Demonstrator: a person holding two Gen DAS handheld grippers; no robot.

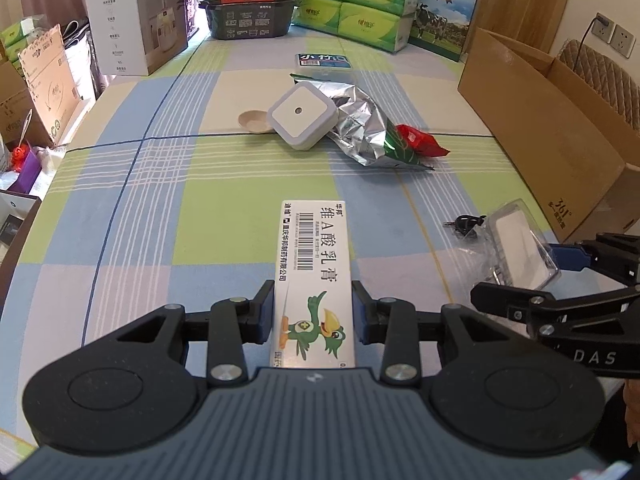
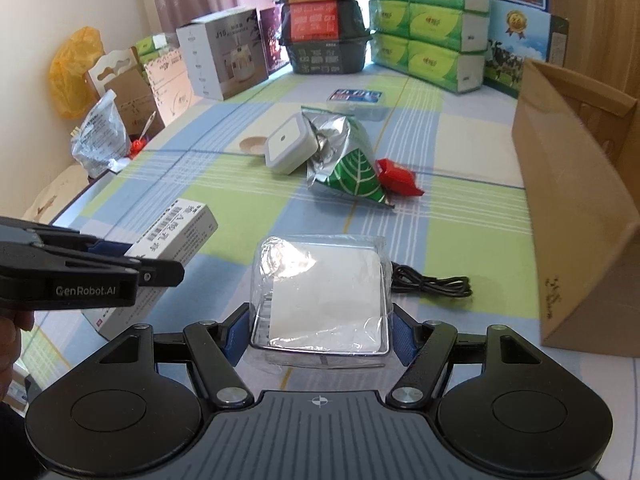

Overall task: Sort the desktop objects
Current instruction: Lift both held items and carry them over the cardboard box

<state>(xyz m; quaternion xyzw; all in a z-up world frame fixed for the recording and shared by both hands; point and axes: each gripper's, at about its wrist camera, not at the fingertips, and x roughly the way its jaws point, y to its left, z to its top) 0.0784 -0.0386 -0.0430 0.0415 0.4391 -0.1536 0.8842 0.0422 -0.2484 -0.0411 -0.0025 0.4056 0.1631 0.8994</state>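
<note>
While left gripper (image 1: 313,312) clamps ointment box (image 1: 314,264), right gripper (image 2: 318,330) clamps wrapped case (image 2: 320,292)

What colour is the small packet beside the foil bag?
Red packet; clearest in the right wrist view.

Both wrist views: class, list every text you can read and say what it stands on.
"维A酸乳膏": ointment box in the left gripper.
"GenRobot.AI": left gripper's side.
"DAS": right gripper.
"J10": white carton.
"361°": cardboard box.
Barcode digits, tissue packs, blue-lidded box: unreadable.
</note>
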